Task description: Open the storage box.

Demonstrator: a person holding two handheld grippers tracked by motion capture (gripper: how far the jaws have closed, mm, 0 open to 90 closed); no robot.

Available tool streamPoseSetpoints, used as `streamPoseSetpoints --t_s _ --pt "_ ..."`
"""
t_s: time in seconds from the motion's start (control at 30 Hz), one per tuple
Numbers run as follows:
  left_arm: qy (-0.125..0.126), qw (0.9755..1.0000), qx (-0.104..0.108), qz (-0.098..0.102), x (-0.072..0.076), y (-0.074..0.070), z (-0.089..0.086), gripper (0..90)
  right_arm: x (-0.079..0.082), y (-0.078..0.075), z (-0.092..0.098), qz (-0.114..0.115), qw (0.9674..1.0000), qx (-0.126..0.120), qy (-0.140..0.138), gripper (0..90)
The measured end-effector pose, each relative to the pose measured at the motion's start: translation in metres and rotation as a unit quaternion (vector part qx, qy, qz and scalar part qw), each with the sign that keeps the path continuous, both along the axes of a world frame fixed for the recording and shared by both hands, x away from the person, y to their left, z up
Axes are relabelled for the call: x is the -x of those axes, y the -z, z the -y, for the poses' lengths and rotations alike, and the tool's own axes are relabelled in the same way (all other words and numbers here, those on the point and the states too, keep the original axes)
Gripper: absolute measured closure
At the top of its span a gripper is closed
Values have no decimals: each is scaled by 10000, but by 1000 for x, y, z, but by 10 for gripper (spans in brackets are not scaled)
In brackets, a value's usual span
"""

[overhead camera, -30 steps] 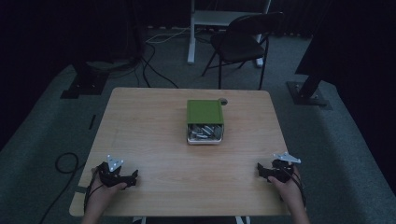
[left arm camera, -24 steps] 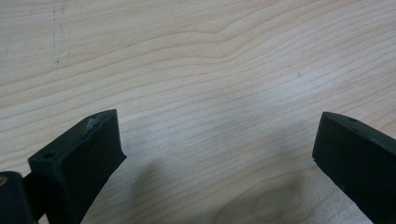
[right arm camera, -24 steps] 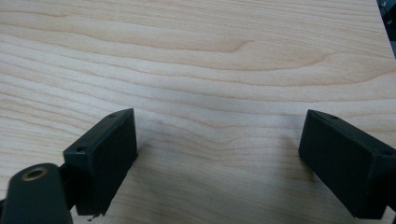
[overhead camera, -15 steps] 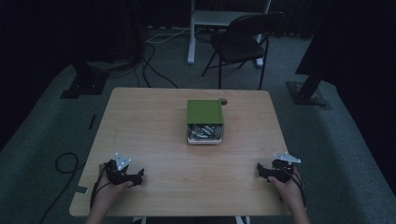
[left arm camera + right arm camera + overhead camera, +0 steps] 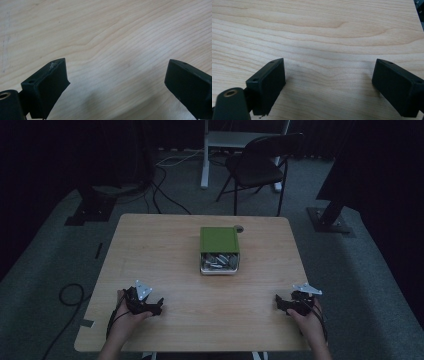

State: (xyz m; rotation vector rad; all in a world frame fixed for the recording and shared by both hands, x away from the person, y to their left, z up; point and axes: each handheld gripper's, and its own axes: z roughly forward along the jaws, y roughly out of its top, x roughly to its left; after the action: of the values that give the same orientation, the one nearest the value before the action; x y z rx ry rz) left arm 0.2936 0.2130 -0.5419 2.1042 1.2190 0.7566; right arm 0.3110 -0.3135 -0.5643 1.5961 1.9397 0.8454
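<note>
A green-lidded metal box (image 5: 219, 250) sits at the middle of the wooden table (image 5: 165, 250), its front end uncovered and showing several silvery metal pieces (image 5: 218, 262). My left gripper (image 5: 156, 306) rests near the table's front left, held in a hand, its jaws wide apart over bare wood (image 5: 115, 72). My right gripper (image 5: 278, 303) rests near the front right, also open, with only wood grain between its jaws (image 5: 329, 82). Both grippers are well short of the box.
A small dark round thing (image 5: 239, 228) lies just behind the box's right corner. A folding chair (image 5: 260, 167) and a white desk leg (image 5: 204, 155) stand beyond the table's far edge. Cables (image 5: 70, 295) trail on the floor at left.
The left hand and its gripper have shifted a little to the right and toward the table's front. The right gripper has stayed put.
</note>
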Motion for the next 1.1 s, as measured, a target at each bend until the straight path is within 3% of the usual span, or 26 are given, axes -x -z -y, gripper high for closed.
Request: streamPoseSetpoints --t_s 0.43,0.57,0.87,1.1 --pt "426 9986 -222 213 -8 -7 32 53 0 0 0 -1 10000 1 0 110" --pt "567 9975 -308 296 -11 -9 42 53 0 0 0 -2 10000 -5 4 110" --pt "847 9950 -293 443 -16 -12 64 53 0 0 0 -1 10000 -2 2 110" --pt "1060 9918 -491 520 -18 -10 80 53 0 0 0 1 10000 -4 2 110"
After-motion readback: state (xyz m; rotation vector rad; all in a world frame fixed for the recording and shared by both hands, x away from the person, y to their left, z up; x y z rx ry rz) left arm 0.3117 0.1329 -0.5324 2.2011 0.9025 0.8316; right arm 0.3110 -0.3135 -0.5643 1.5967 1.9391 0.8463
